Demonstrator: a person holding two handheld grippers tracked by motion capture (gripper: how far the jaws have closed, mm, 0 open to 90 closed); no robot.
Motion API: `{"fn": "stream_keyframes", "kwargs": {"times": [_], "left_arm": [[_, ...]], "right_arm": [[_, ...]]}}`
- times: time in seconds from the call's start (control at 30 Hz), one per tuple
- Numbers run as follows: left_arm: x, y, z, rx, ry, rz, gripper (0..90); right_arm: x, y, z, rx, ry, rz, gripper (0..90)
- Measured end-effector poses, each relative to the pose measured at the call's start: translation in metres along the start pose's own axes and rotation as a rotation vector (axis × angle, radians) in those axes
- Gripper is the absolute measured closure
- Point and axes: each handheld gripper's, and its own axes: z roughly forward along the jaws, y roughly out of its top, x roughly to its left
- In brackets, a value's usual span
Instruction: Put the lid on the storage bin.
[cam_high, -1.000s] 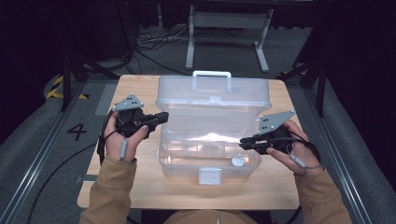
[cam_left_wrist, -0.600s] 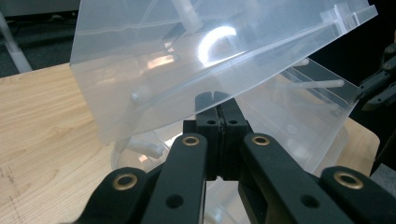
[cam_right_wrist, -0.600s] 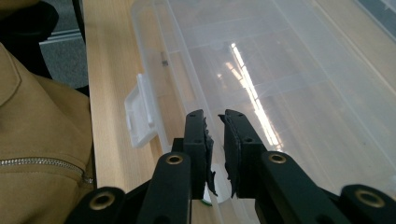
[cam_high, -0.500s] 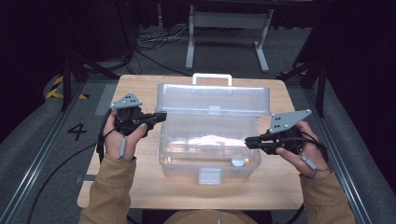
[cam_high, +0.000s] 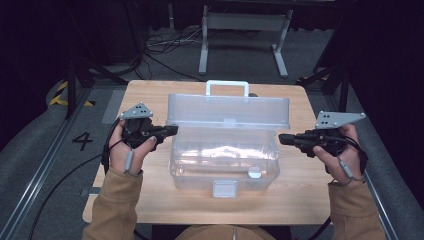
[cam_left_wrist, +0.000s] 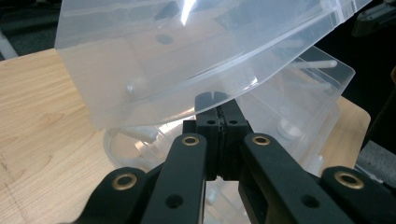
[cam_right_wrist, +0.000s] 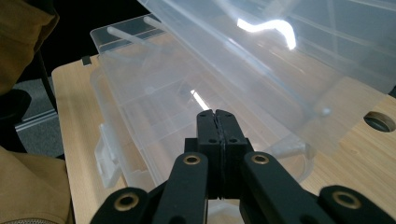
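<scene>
The clear plastic storage box (cam_high: 223, 160) is sitting mid-table (cam_high: 150, 100), hinged lid (cam_high: 230, 111) standing half open. Left gripper (cam_high: 172, 131) is propping the lid's edge, jaws pressed together; right gripper (cam_high: 283, 138) is hovering alongside, jaws empty and together. It's looking light, stiff, slippery: best gripped at rim or handle (cam_high: 227, 87).
</scene>
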Motion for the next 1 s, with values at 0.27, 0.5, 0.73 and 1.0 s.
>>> {"fn": "stream_keyframes", "kwargs": {"times": [0.27,0.5,0.73,1.0], "left_arm": [[-0.0024,-0.0018,-0.0013,0.041,-0.027,0.004,89.4],[-0.0029,-0.0031,-0.0008,0.074,-0.042,0.014,89.1],[-0.0039,-0.0039,-0.0011,0.094,-0.074,0.006,85.8],[-0.0037,-0.0054,-0.0036,0.13,-0.096,-0.001,84.1]], "right_arm": [[-0.0082,-0.0049,-0.0003,0.016,0.021,0.043,90.0],[-0.0095,-0.006,0.0007,0.039,0.029,0.051,90.0],[-0.0106,-0.0068,0.0011,0.051,0.03,0.063,90.0],[-0.0111,-0.0075,0.0018,0.073,0.039,0.064,90.0]]}}
